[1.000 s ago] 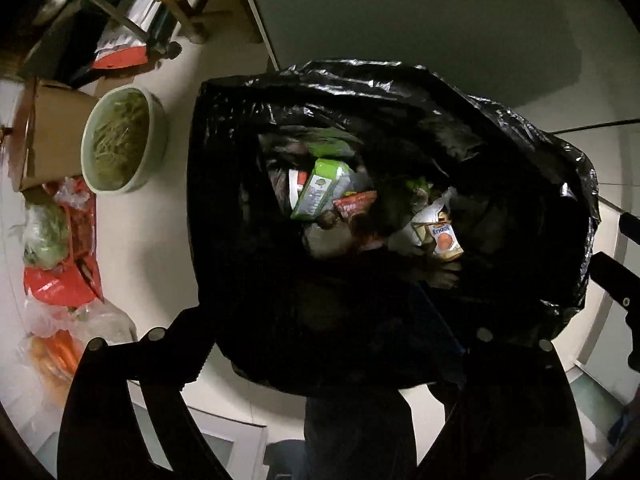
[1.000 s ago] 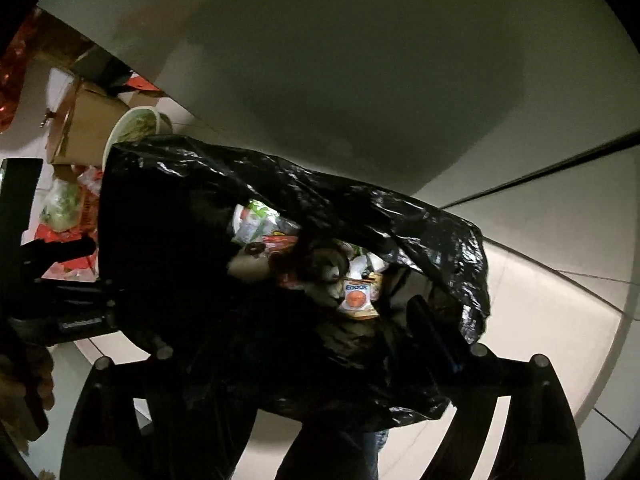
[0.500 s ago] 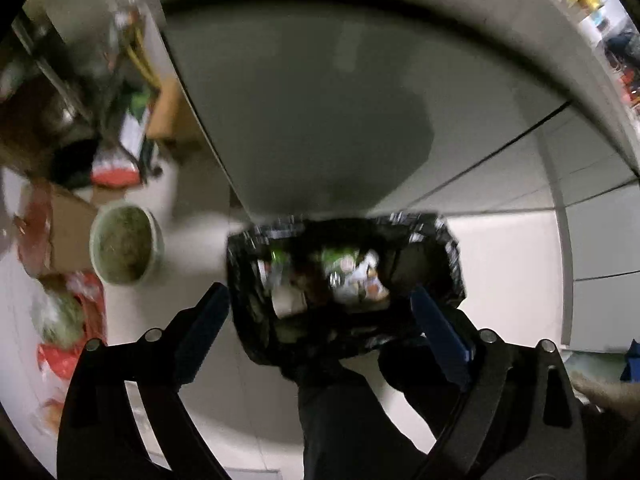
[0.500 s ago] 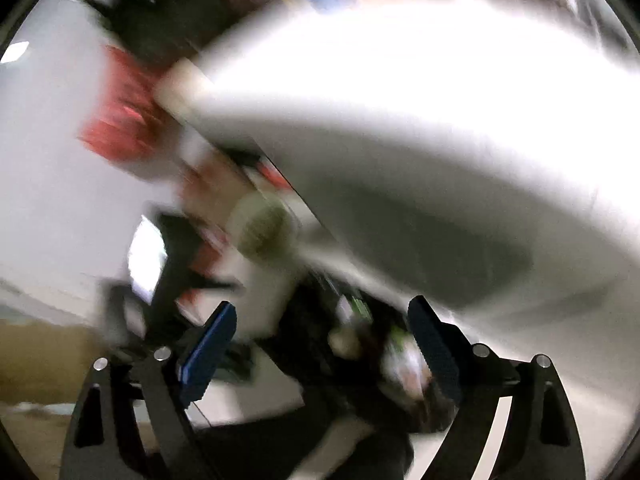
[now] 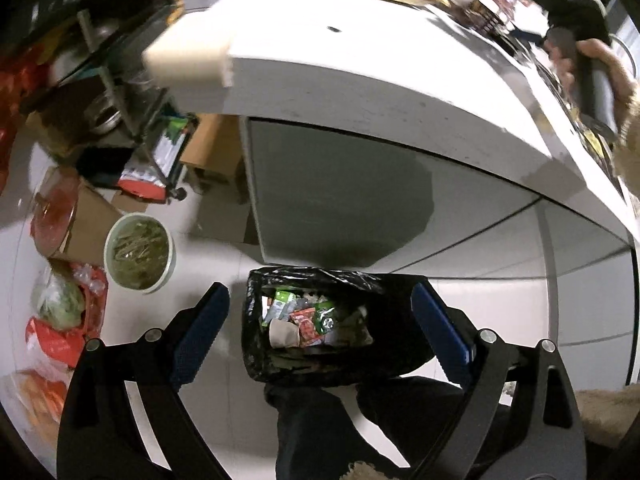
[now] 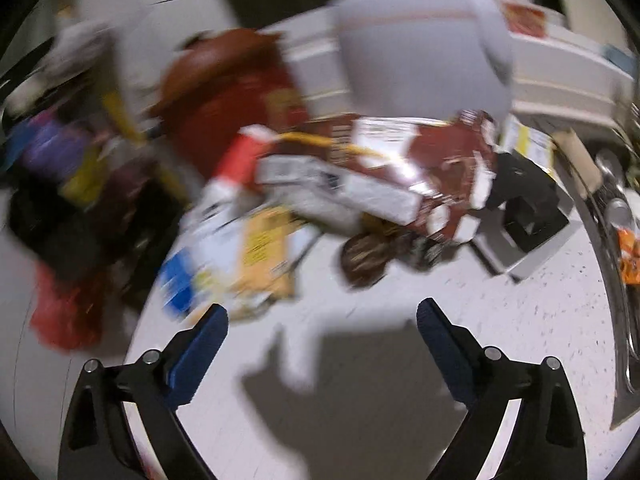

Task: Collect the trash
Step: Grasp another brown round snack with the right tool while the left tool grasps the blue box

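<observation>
Black bin bag [image 5: 332, 328] sits on the floor right at the foot of the counter [image 5: 400, 92], mouth open, already part full of wrappers and cartons. So the step now looks like fetching the next bit of rubbish from up top.

The right gripper [image 6: 322, 344] hovers over the counter's near edge, facing a heap of boxes [image 6: 336, 188] and packets toward the back. The view is pretty smeared, so I'd slow down, pick one loose piece at the front of the heap and come in low over the bare white patch.

Its jaws are spread wide with nothing in them. The left gripper [image 5: 320, 332] hangs above the bag, also wide apart and empty, touching nothing.
</observation>
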